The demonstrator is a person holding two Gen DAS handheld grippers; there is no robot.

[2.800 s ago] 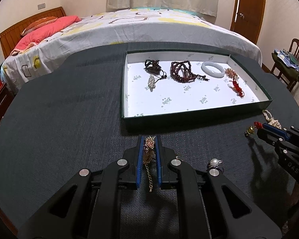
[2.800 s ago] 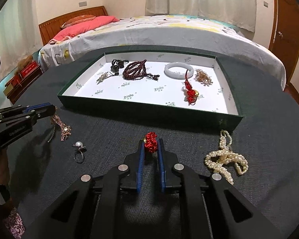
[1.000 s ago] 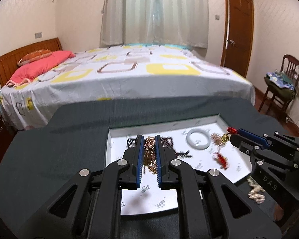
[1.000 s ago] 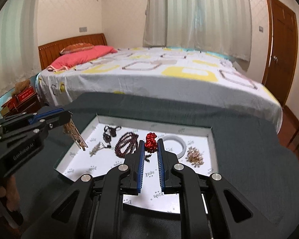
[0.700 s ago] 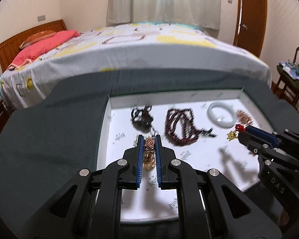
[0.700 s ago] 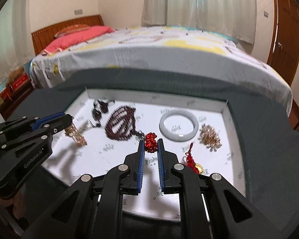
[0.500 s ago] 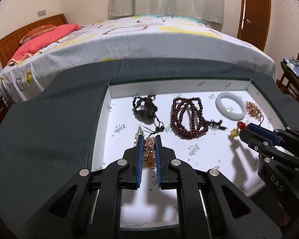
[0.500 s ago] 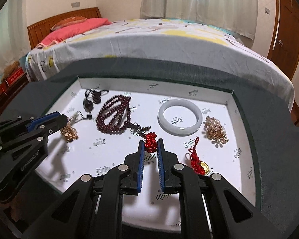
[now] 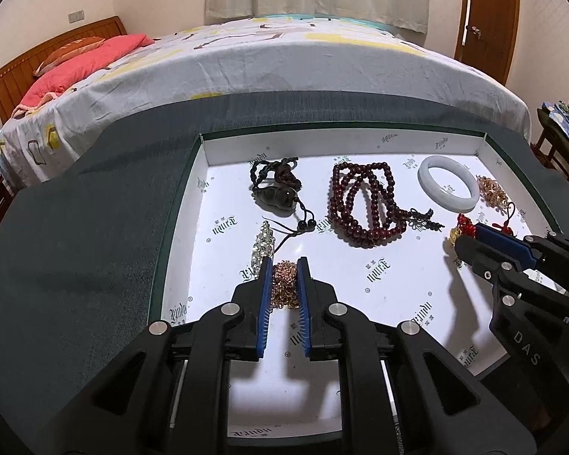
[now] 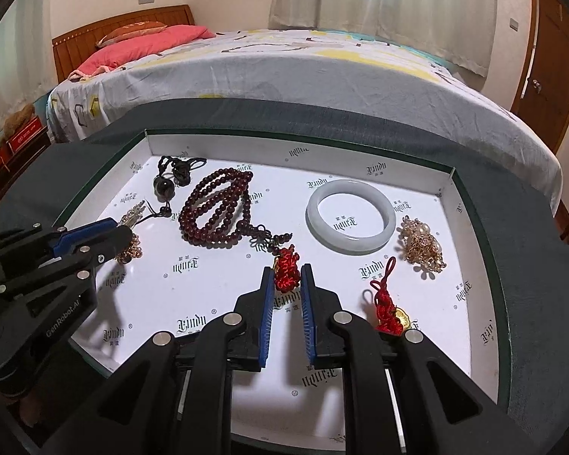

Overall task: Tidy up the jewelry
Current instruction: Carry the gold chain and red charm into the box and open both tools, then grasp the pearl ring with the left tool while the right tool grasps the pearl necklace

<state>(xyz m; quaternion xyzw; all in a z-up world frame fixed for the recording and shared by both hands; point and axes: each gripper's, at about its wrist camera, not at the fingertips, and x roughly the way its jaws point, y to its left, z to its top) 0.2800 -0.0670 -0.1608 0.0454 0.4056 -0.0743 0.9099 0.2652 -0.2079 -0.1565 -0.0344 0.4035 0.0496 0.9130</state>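
Left wrist: tray on dark tablecloth, bed behind.

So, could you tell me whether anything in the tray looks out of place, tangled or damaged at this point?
Nothing stands out. In the tray the white bangle, the dark red beads and the other pieces lie apart and intact. The left gripper holds a gold chain and the right gripper a red knot charm, both low over the tray.

In the tray — beads left of bangle, chain right.
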